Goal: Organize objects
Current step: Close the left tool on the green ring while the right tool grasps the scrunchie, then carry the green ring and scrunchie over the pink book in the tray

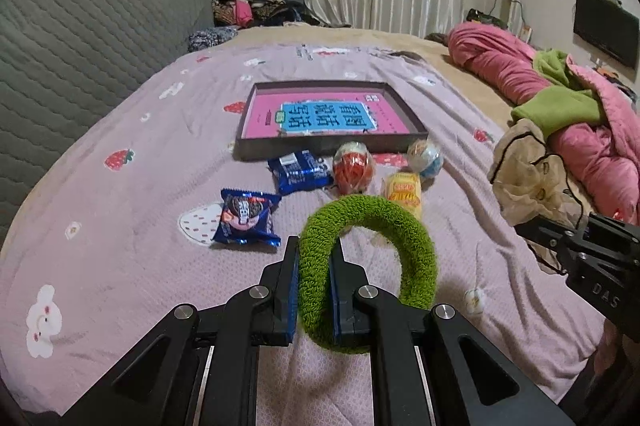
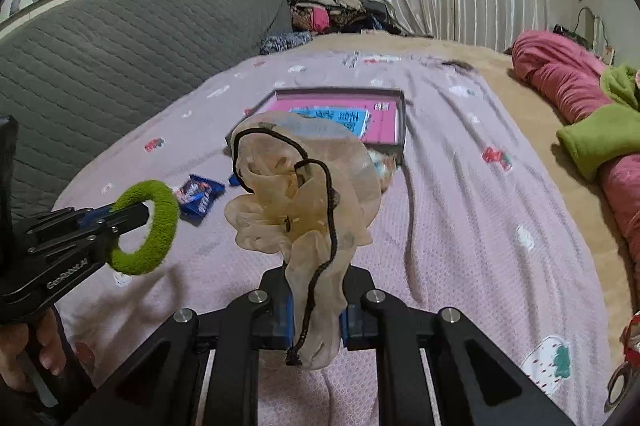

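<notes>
While your left gripper point(image 1: 314, 290) is clamped across the band of the green fuzzy ring point(image 1: 372, 266), keep that pinch firm: the jaws hold only one side of the loop, so the rest hangs free above the bedspread point(image 1: 120, 246) and will swing if you move sharply. The ring stands nearly on edge, its opening facing sideways across the fingers and its longer span running away from you toward the snacks. Your right gripper point(image 2: 316, 306) is closed on the neck of the sheer beige drawstring pouch point(image 2: 304, 185), which stands up from the jaws with its ruffled mouth pointing up and forward and the dark cord point(image 2: 328, 226) trailing down over the front.

My judgement is that the ring belongs in the pouch, so bring the two together slowly, turn the ring so its narrow edge leads, and mind the cord, which could snag on the plush. The pouch mouth looks gathered, not spread, so it may need opening first.

Farther out lie two blue cookie packets point(image 1: 248, 216), a yellow snack pack point(image 1: 402, 191) and two foil eggs point(image 1: 354, 167), all close together just in front of the shallow dark tray point(image 1: 256, 149), whose long side runs across your view.
</notes>
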`<act>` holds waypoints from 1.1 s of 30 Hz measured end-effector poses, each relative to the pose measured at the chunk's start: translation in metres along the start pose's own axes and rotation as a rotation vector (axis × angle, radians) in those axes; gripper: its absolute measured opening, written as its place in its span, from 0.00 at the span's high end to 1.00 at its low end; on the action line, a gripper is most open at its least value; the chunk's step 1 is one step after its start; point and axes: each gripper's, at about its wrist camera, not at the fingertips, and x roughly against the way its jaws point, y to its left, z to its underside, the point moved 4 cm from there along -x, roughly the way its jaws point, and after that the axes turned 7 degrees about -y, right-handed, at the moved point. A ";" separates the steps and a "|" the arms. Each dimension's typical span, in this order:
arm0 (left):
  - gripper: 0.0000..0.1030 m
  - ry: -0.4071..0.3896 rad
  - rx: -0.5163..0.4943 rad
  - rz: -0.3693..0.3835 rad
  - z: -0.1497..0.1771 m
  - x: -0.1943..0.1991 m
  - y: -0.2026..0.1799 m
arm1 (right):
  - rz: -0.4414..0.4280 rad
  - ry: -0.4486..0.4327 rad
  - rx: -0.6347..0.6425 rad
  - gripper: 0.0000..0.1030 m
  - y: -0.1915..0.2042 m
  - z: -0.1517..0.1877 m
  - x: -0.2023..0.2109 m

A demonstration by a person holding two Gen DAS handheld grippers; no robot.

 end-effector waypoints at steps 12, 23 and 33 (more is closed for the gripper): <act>0.88 -0.061 -0.004 0.002 -0.022 0.023 -0.002 | 0.005 -0.056 -0.005 0.84 0.012 -0.017 0.027; 0.88 -0.092 -0.013 -0.015 -0.050 0.024 0.011 | 0.005 -0.112 0.019 0.84 0.024 -0.053 0.032; 0.88 -0.113 -0.024 -0.017 -0.095 0.003 0.020 | -0.004 -0.152 0.049 0.84 0.026 -0.093 0.016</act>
